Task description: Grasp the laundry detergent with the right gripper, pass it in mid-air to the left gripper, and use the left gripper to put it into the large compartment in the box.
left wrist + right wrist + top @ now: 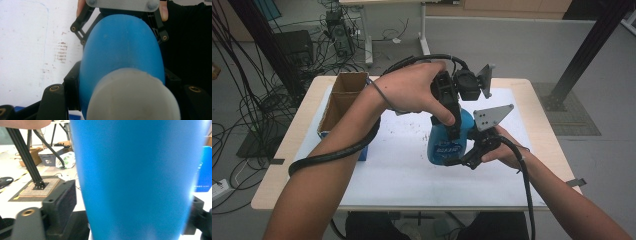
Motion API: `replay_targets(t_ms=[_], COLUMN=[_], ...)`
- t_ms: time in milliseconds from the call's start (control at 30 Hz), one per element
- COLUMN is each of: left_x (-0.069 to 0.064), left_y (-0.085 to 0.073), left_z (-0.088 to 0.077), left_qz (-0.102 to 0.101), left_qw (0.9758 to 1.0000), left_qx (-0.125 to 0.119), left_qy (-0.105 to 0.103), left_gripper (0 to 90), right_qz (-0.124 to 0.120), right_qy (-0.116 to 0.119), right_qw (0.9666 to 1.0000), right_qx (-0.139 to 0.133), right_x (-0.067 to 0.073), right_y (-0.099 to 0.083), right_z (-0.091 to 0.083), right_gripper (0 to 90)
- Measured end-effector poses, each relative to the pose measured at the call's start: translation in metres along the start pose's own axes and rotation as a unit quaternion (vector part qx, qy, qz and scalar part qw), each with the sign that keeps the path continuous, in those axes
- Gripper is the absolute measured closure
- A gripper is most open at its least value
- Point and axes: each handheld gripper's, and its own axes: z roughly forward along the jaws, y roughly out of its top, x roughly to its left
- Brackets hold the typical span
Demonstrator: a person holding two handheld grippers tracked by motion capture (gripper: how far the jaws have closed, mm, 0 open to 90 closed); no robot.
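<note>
Two grippers meet on the blue bottle point(446, 142) above the white mat point(402, 165): my left gripper point(125, 87) clamps its neck, my right gripper point(130, 220) stands loose around the smooth, slippery-looking body.

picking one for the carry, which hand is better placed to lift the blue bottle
Left, probably: the left gripper is shut on the blue bottle from above, by its white cap. The right gripper has its jaws flanking the body without pressing it.
</note>
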Motion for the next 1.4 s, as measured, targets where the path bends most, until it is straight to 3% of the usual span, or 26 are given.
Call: replay_targets(t_ms=[233,400,700,833,1100,1267,1400], left_x=[0.001,0.002,0.004,0.005,0.008,0.010,0.011], left_y=[-0.001,-0.001,-0.003,-0.005,-0.010,-0.012,-0.013], left_z=[-0.001,-0.001,-0.002,0.000,0.000,-0.001,-0.002], left_qz=[-0.007,-0.012,-0.020,-0.024,-0.034,-0.036,-0.041], left_qw=[1.0000,0.9999,0.9998,0.9997,0.9994,0.9994,0.9991], left_qx=[0.000,0.001,-0.002,0.001,0.000,0.002,0.000], left_qy=[0.001,0.001,0.002,0.000,-0.002,-0.002,-0.002], left_gripper=[37.7,37.6,37.6,37.6,37.6,37.6,37.6], right_qz=[0.004,0.006,0.013,0.024,0.026,0.030,0.042], right_qy=[-0.018,-0.015,-0.020,-0.020,-0.017,-0.017,-0.023], right_qw=[0.9998,0.9999,0.9992,0.9976,0.9886,0.9780,0.9708], right_qx=[-0.004,0.002,0.031,0.062,0.147,0.206,0.235], right_x=[0.000,0.000,-0.001,-0.004,-0.006,-0.007,-0.008], right_y=[-0.002,-0.002,0.001,-0.001,-0.002,-0.002,-0.004], right_z=[-0.002,-0.004,-0.010,-0.012,-0.018,-0.030,-0.041], right_gripper=[2.4,2.2,1.9,2.9,4.6,4.7,4.7])
